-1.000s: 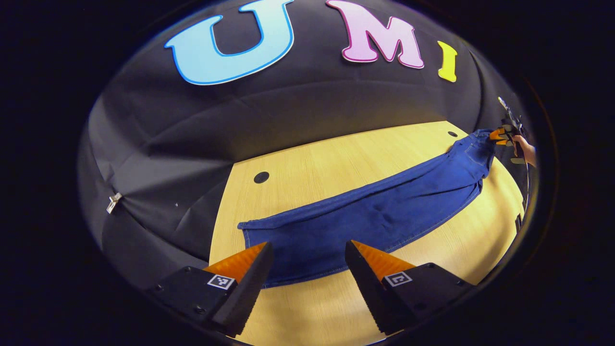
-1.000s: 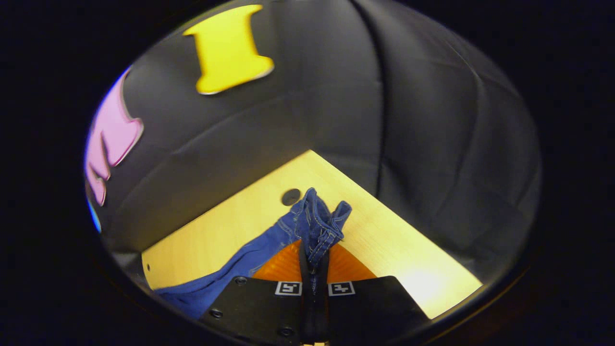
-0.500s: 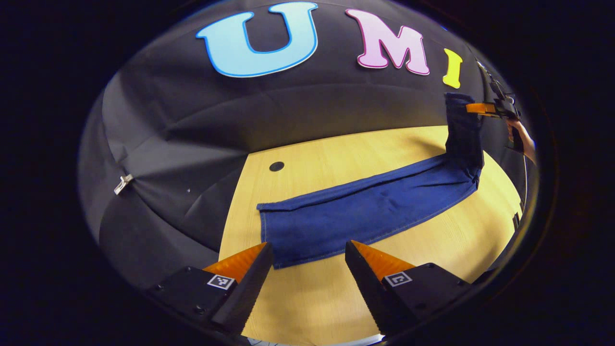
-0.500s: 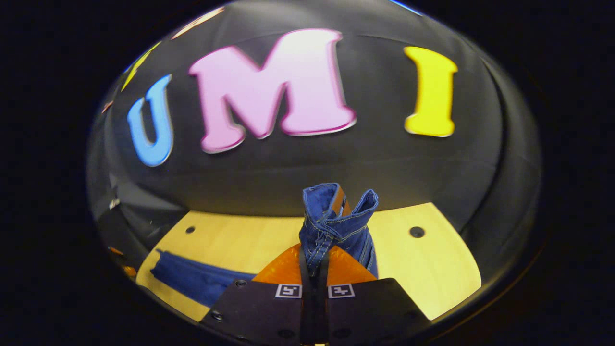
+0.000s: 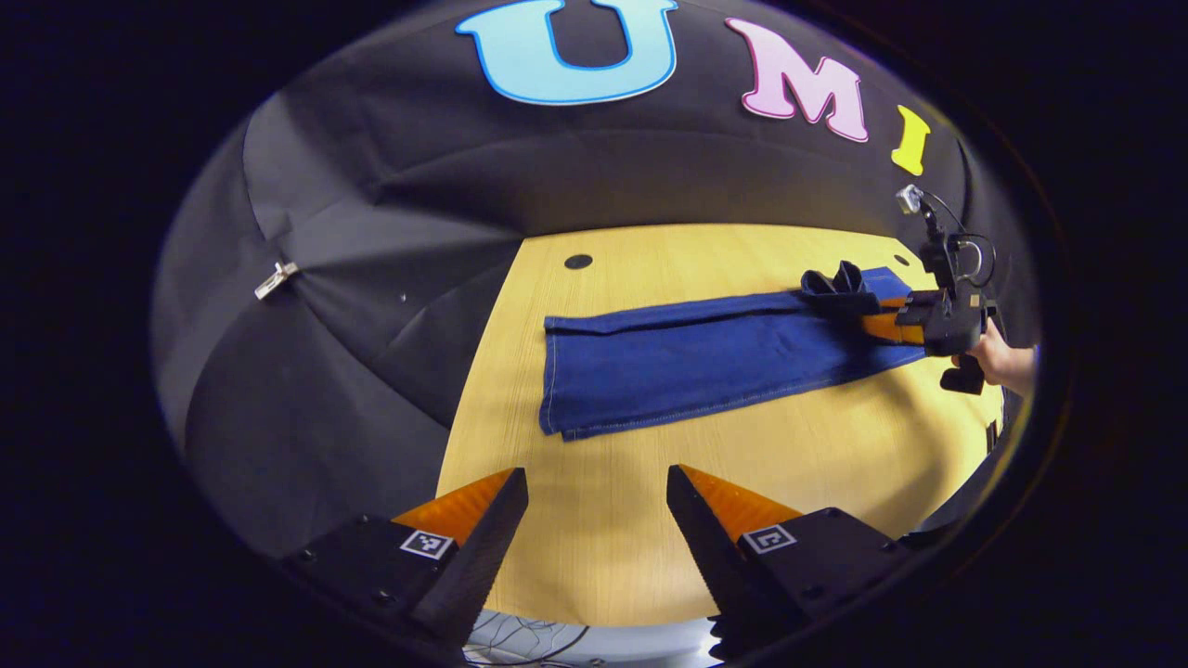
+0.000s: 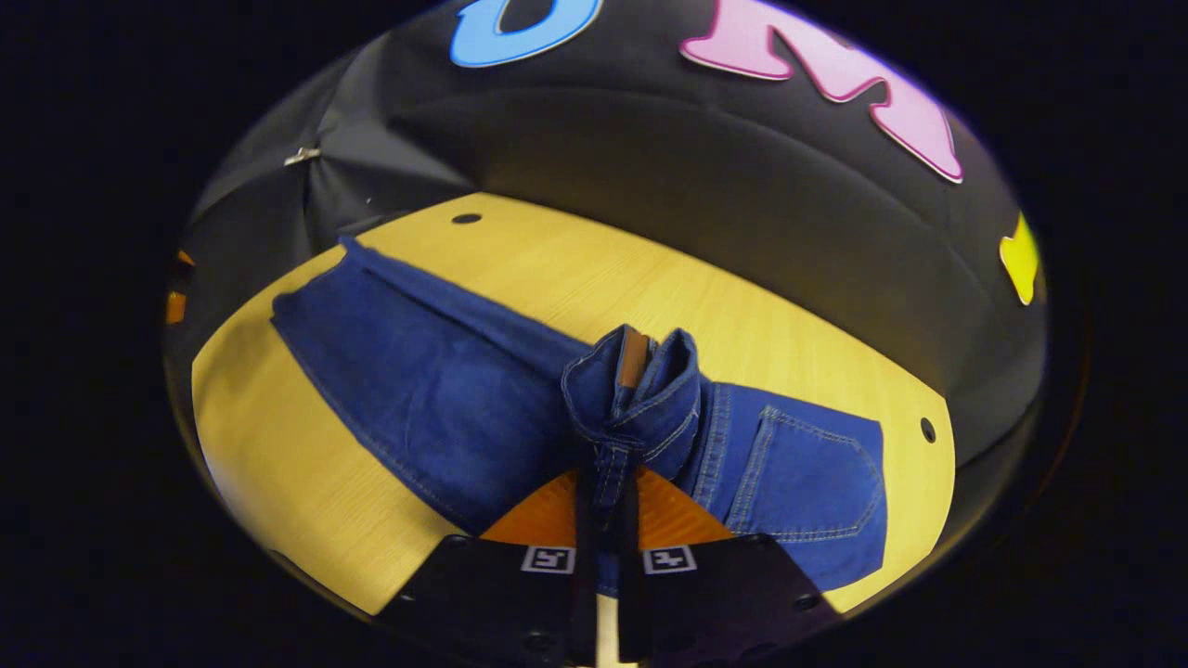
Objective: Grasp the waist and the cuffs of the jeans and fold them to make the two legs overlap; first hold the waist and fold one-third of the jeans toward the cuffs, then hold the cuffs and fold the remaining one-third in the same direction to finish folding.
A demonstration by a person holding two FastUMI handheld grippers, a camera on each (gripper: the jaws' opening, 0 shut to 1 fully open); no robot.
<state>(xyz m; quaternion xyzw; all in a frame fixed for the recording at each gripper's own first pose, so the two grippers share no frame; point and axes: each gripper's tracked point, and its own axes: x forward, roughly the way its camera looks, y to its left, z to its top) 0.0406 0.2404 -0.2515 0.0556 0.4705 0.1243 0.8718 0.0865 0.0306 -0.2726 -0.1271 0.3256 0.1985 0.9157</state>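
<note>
Jeans (image 5: 705, 357) lie stretched across the wooden table (image 5: 603, 547), legs laid one over the other, with the cuffs (image 5: 554, 390) toward the left gripper (image 5: 597, 506) and the waist (image 6: 631, 390) at the far end. In the left gripper view that gripper hovers short of the cuffs, over bare table near the front edge; its fingers stand wide apart and grip nothing, and the cuff hem lies well ahead of the tips. In the same view the right gripper (image 5: 877, 325) shows far off at the waist end, held by a hand (image 5: 1002, 357), with a bunch of denim gathered at its tips. In the right gripper view the right gripper (image 6: 608, 492) is closed, both fingers pinching the bunched waistband, which rises as a crumpled roll just beyond the fingertips. Under and to the right of that roll, a back pocket (image 6: 807, 482) lies flat on the table, while the legs run away toward the left.
</note>
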